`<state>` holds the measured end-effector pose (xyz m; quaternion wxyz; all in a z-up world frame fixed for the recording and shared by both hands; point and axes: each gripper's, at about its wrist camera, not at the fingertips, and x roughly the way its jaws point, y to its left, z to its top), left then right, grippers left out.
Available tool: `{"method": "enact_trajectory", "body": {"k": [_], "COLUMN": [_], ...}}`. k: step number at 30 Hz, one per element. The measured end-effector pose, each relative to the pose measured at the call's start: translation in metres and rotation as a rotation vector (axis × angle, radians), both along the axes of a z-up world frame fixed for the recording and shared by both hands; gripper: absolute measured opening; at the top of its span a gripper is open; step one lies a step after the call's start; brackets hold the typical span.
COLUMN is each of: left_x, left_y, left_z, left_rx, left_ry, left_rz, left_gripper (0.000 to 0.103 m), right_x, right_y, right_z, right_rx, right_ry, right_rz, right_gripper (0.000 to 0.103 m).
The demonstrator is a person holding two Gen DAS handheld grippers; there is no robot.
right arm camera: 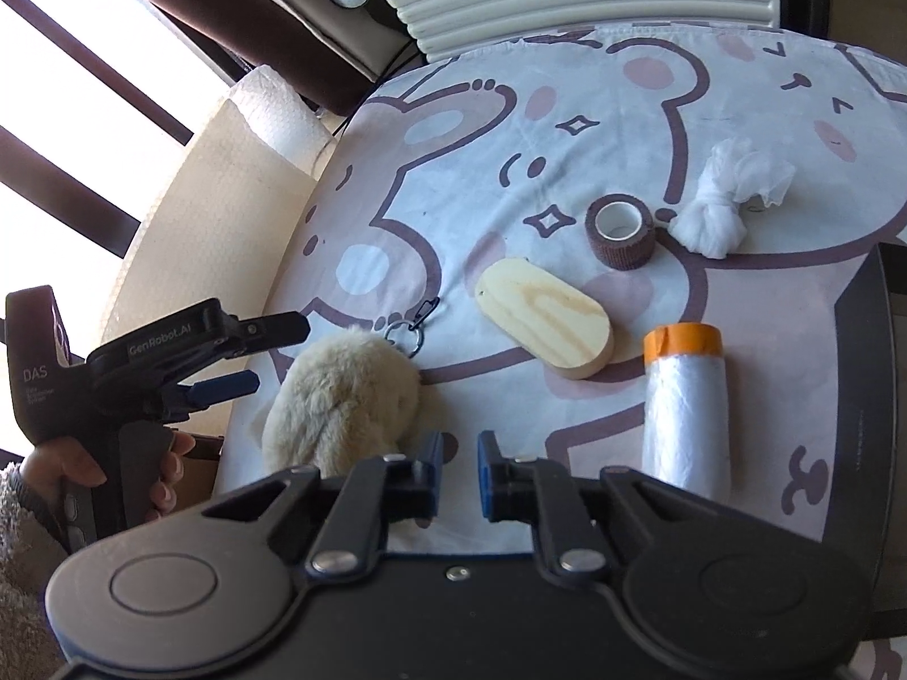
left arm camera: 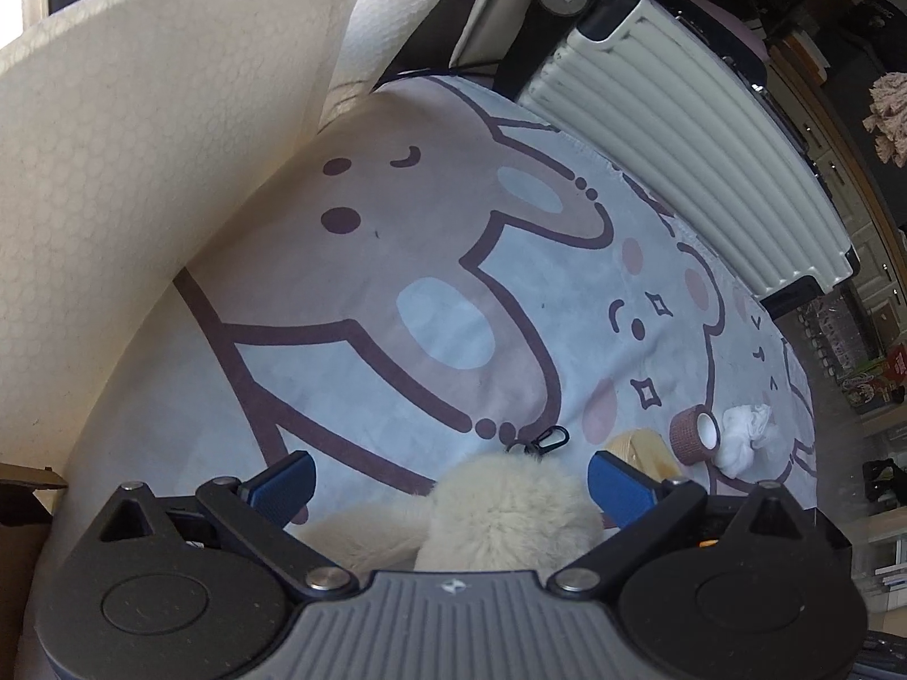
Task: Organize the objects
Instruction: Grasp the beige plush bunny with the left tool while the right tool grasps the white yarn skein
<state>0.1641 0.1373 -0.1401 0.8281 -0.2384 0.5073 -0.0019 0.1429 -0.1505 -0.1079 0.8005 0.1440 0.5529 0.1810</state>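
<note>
Left gripper [left arm camera: 448, 484] sat spread wide, blue ribbed pads either side of the fluffy cream plush keychain [left arm camera: 499, 510], not pinching it. Right gripper [right arm camera: 456, 473] had its pads nearly together, a slim gap between, holding nothing. Plush lay near-left on the soft bear-print cloth [right arm camera: 567, 90]; right of it a smooth rounded wooden block [right arm camera: 547, 323], a crinkly plastic roll [right arm camera: 686, 413], and farther off a brown tape roll [right arm camera: 621, 232] and knotted white gauze [right arm camera: 725, 204]

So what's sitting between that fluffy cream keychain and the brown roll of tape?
In the right wrist view, a pale oval wooden block lies flat on the cartoon bear cloth, between the fluffy cream keychain and the brown tape roll.
</note>
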Motion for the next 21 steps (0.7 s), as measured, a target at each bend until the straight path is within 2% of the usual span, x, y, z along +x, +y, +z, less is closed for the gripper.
{"method": "enact_trajectory", "body": {"k": [3, 7, 14, 21], "left_x": [0.001, 0.0, -0.007, -0.016], "left_y": [0.007, 0.013, 0.001, -0.015], "left_z": [-0.009, -0.02, -0.028, -0.017], "left_rx": [-0.003, -0.07, -0.164, -0.164], "left_ry": [0.027, 0.061, 0.141, 0.136], "left_rz": [0.035, 0.04, -0.068, -0.162], "left_gripper": [0.101, 0.101, 0.101, 0.101], "right_x": [0.003, 0.006, 0.005, 0.002], "right_y": [0.004, 0.007, 0.024, 0.049], "right_z": [-0.004, -0.008, -0.016, -0.026], "right_rx": [-0.008, -0.018, -0.033, -0.036], "right_ry": [0.009, 0.017, 0.032, 0.036], "right_rz": [0.008, 0.009, 0.046, 0.116], "right_gripper": [0.013, 0.013, 0.013, 0.013]}}
